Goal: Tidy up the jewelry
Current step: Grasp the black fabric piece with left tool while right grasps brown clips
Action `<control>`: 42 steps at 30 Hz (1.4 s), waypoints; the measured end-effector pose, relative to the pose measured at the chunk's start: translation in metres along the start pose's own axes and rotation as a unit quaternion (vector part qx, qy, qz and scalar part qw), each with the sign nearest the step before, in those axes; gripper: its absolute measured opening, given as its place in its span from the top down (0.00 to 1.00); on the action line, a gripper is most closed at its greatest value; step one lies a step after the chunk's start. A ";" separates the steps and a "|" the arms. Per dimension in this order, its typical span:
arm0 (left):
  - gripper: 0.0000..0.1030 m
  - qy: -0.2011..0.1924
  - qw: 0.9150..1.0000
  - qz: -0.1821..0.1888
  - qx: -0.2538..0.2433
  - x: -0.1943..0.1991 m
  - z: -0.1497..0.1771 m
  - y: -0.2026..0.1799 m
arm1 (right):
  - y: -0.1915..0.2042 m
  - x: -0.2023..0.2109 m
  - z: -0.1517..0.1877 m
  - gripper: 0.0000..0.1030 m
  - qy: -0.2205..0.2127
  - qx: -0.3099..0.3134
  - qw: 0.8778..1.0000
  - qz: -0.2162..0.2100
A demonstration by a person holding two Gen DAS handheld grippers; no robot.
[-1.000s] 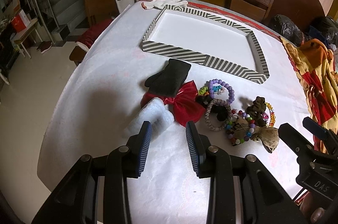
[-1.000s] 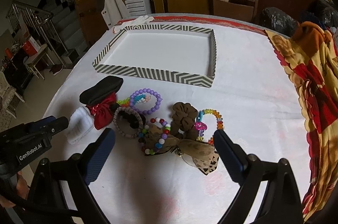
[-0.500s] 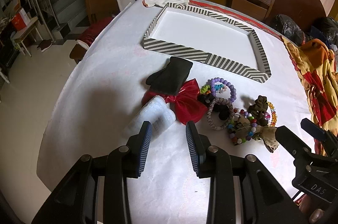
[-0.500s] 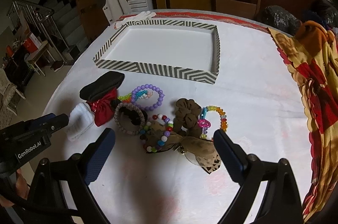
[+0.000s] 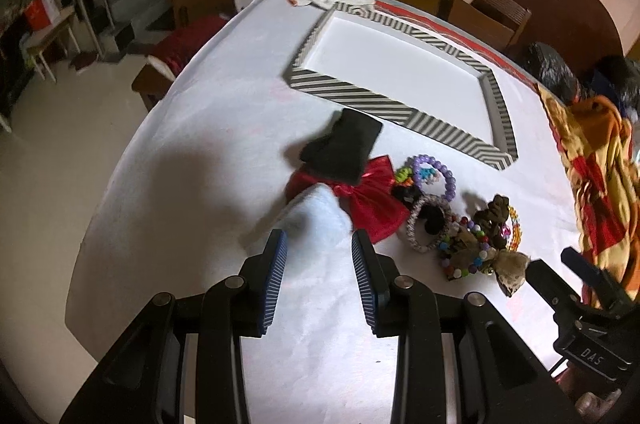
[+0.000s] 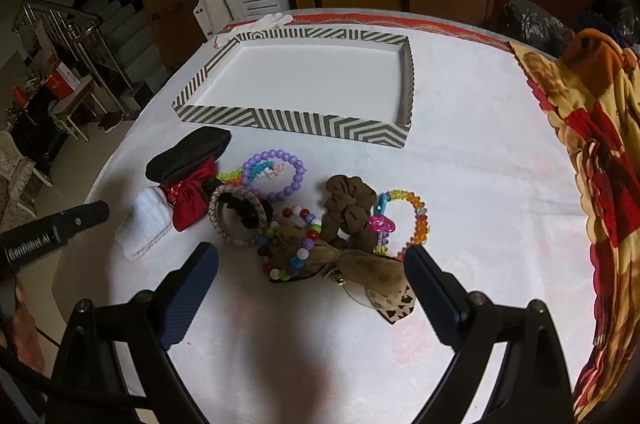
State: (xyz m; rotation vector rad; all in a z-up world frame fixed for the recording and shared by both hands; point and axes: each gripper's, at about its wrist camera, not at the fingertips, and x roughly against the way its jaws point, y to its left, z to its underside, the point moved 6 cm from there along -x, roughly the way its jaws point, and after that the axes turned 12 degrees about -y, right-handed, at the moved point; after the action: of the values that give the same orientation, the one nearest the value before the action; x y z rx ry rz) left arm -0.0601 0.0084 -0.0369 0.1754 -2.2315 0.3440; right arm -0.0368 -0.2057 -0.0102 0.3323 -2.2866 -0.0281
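Closer now, my left claw (image 5: 319, 244) sits half-open and empty, straddling the white cloth (image 5: 316, 214) on the bench (image 5: 180, 152). Right claw (image 6: 312, 260) wide open, empty over the bracelets (image 6: 276, 174). Drop lower before pinching; tray (image 5: 360, 96) waits beyond.

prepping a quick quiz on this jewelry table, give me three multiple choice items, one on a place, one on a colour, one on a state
1. Where does the black pouch lie?
A. inside the striped tray
B. on the table in front of the striped tray, partly on the red bow
C. on the patterned cloth

2. What colour is the round-bead bracelet nearest the striped tray?
A. purple
B. green
C. black

3. What is inside the striped tray?
A. all the bracelets
B. one scrunchie
C. nothing

Answers:
1 B: it sits outside the tray's near wall, overlapping the red bow.
2 A: its beads are purple.
3 C: only the bare white floor shows; every accessory lies on the table.
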 end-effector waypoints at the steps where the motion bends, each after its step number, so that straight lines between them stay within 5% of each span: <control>1: 0.59 0.002 1.000 -0.001 0.005 -0.001 -0.002 0.005 | -0.002 0.000 0.000 0.07 -0.001 0.001 1.000 -0.002; 19: 0.58 0.062 0.993 0.089 0.039 -0.058 -0.052 0.001 | -0.091 -0.029 -0.025 0.09 -0.001 -0.082 0.997 -0.004; 22: 0.56 0.075 0.992 0.096 0.032 -0.075 -0.057 -0.006 | -0.088 -0.037 -0.021 0.18 0.007 -0.091 0.996 -0.018; 32: 0.55 0.117 0.989 0.088 0.008 -0.123 -0.056 -0.017 | -0.038 -0.085 -0.005 0.19 0.044 -0.034 0.997 -0.051; 33: 0.55 0.125 0.989 0.084 0.002 -0.126 -0.054 -0.019 | -0.034 -0.090 -0.005 0.23 0.042 -0.028 0.997 -0.053; 36: 0.55 0.126 0.989 0.073 -0.013 -0.132 -0.051 -0.021 | -0.030 -0.100 -0.003 0.66 0.049 -0.038 0.995 -0.075; 38: 0.57 0.124 0.989 0.077 -0.009 -0.133 -0.051 -0.019 | -0.032 -0.101 -0.002 0.76 0.047 -0.049 0.994 -0.080; 40: 0.76 0.119 0.990 0.075 -0.014 -0.132 -0.053 -0.017 | -0.035 -0.097 -0.004 0.91 0.036 -0.061 0.994 -0.087; 42: 0.82 0.110 0.991 0.080 -0.014 -0.128 -0.055 -0.016 | -0.039 -0.089 -0.009 0.98 0.025 -0.083 0.991 -0.103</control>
State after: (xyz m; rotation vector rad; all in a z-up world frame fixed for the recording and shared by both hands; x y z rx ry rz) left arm 0.0653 0.0109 -0.1005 -0.0552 -2.0340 0.3992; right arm 0.0358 -0.2201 -0.0736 0.4744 -2.1749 -0.3095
